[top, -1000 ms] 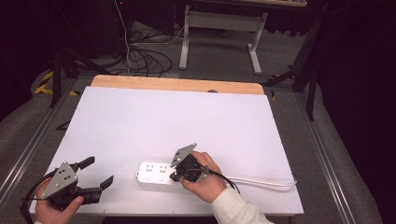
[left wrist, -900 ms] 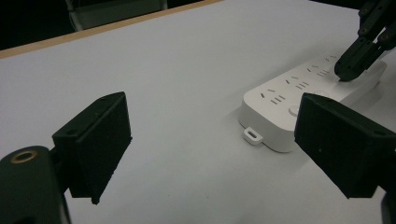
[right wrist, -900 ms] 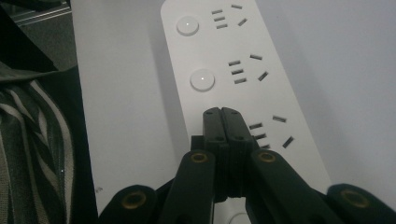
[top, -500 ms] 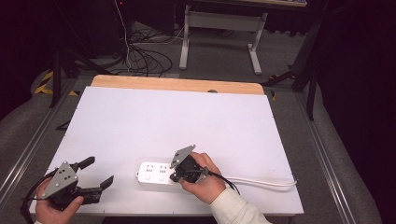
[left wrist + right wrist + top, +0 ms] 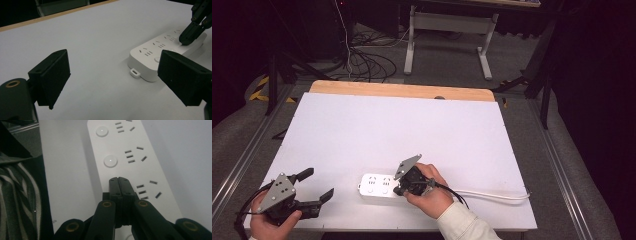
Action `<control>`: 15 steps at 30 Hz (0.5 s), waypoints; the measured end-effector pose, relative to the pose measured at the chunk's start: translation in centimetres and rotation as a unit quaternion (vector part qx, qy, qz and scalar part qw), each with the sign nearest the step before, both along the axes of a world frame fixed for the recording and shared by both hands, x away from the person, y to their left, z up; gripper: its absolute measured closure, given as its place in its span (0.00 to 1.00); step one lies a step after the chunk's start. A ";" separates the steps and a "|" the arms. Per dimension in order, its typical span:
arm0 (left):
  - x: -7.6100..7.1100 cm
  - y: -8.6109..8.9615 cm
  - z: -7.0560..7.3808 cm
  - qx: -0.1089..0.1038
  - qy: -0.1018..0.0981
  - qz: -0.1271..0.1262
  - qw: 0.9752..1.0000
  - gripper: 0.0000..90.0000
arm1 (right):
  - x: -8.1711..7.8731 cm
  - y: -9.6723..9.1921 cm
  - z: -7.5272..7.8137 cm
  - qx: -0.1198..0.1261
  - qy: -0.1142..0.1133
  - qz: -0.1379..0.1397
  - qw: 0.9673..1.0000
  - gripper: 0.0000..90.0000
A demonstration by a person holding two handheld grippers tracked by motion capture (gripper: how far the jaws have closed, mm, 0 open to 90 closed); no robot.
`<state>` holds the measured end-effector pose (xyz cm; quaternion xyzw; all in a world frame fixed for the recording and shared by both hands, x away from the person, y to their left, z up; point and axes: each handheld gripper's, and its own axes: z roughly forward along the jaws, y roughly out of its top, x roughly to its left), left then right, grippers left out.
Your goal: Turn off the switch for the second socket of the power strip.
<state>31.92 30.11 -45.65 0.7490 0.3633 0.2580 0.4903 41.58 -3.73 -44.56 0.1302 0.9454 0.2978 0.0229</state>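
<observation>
Right gripper view looks straight down the right gripper point(image 5: 118, 180), whose two black jaws are pressed flat together with nothing between them, their joined tip resting on the top face of the white power strip point(image 5: 130, 155), right where the third round switch button would sit in line with the two buttons point(image 5: 110, 160) visible farther along. From where I stand it looks like a press on that switch, though the button itself is hidden under the tip. Compared with a second ago almost nothing has moved: the right hand point(image 5: 432, 192) sits in the same spot over the strip, which suggests the push is being held or only just made, not yet released. In the high view the power strip point(image 5: 377, 184) lies near the front edge of the white table point(image 5: 412, 130), its white cord point(image 5: 492, 195) trailing off to the right. Off to the left, well apart from the strip, the left gripper point(image 5: 314, 186) hangs with its jaws spread wide and empty, unchanged, the pads point(image 5: 51, 77) framing bare tabletop.
</observation>
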 end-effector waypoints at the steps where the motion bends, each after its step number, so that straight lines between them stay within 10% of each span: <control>1: 0.0 0.0 0.0 0.000 0.000 0.000 1.000 0.13 | 0.0 -0.1 0.1 -0.008 -0.013 -0.005 1.000 1.00; 15: 0.1 -0.1 -0.1 0.004 0.000 -0.002 1.000 0.13 | -0.1 -0.2 0.0 -0.009 -0.016 -0.006 1.000 1.00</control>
